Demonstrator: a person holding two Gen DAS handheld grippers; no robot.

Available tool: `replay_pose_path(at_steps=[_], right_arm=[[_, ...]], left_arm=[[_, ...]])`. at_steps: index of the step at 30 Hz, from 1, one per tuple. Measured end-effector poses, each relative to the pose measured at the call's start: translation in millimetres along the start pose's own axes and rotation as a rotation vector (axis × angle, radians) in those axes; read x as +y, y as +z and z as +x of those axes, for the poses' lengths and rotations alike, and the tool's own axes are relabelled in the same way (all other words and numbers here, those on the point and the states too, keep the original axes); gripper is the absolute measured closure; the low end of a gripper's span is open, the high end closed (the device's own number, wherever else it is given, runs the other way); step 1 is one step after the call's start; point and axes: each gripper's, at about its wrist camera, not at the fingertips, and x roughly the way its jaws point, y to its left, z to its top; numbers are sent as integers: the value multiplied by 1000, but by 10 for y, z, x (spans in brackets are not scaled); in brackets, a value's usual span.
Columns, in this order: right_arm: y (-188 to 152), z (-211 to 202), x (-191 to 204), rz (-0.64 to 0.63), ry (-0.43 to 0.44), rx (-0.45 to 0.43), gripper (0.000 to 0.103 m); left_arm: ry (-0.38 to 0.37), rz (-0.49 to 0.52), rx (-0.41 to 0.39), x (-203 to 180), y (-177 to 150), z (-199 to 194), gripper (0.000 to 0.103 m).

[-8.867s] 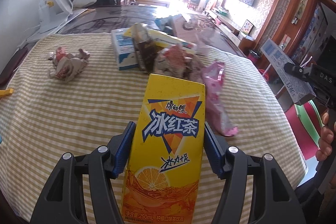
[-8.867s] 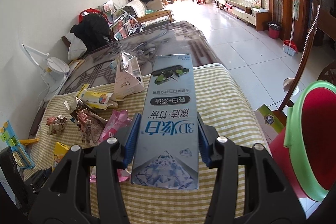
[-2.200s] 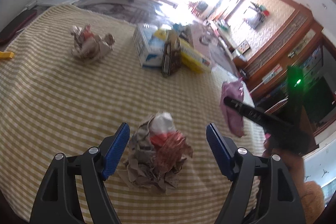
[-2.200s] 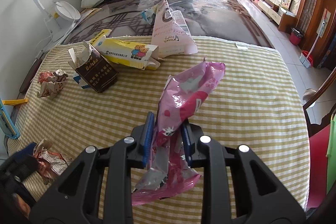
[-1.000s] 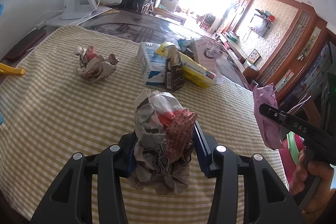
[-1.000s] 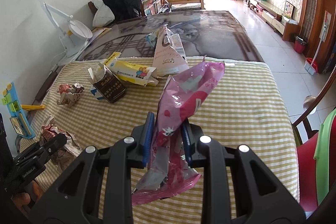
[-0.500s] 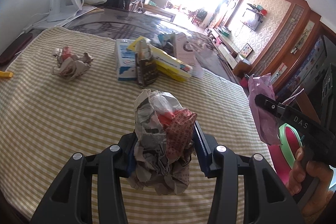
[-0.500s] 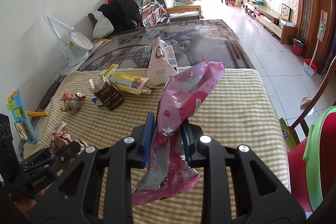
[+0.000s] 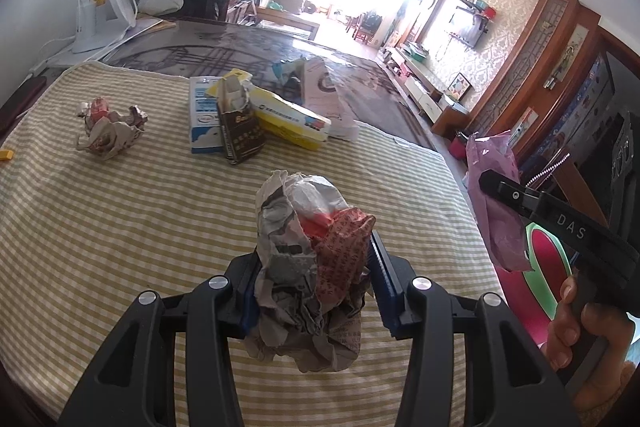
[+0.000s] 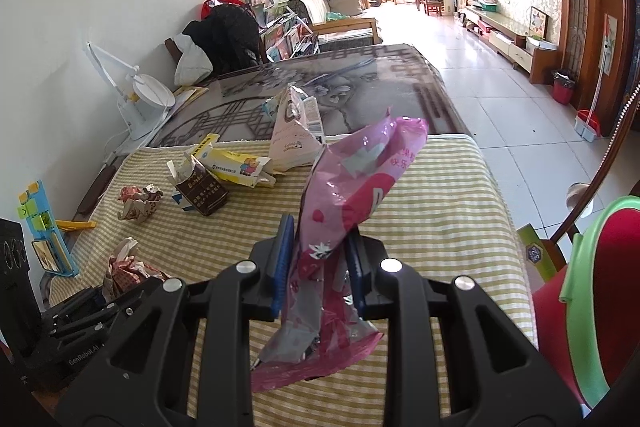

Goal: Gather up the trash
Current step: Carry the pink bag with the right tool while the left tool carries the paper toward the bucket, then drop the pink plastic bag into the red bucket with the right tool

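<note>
My left gripper (image 9: 314,283) is shut on a crumpled paper wad (image 9: 310,259), grey and red, held above the striped tablecloth (image 9: 120,227). My right gripper (image 10: 320,259) is shut on a pink snack wrapper (image 10: 352,187) that sticks up between its blue pads. In the left wrist view the right gripper (image 9: 500,187) hangs past the table's right edge with the pink wrapper (image 9: 496,195), over a red bin with a green rim (image 9: 544,267). That bin (image 10: 600,267) shows at the right edge of the right wrist view. The left gripper's paper wad (image 10: 124,269) appears at lower left there.
On the cloth lie another crumpled wad (image 9: 108,131), a blue-white carton (image 9: 204,115), a brown torn box (image 9: 240,131), a yellow box (image 9: 292,119) and a white-pink bag (image 9: 324,95). A white desk lamp (image 10: 136,95) stands at back left. A blue phone stand (image 10: 40,227) sits at the left edge.
Both grippers have drifted toward the table's right side with their loads still gripped; the red bin shows more fully beside the right gripper.
</note>
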Motion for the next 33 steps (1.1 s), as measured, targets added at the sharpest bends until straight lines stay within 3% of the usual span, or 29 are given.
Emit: replay_pose_path(at_steps=[24, 33], right_arm=[[-25, -365, -587, 108, -49, -71, 78], [-68, -551, -845, 145, -105, -109, 78]], left_arm=[[-32, 119, 57, -701, -160, 102, 59], [-96, 193, 50, -1145, -132, 127, 59]])
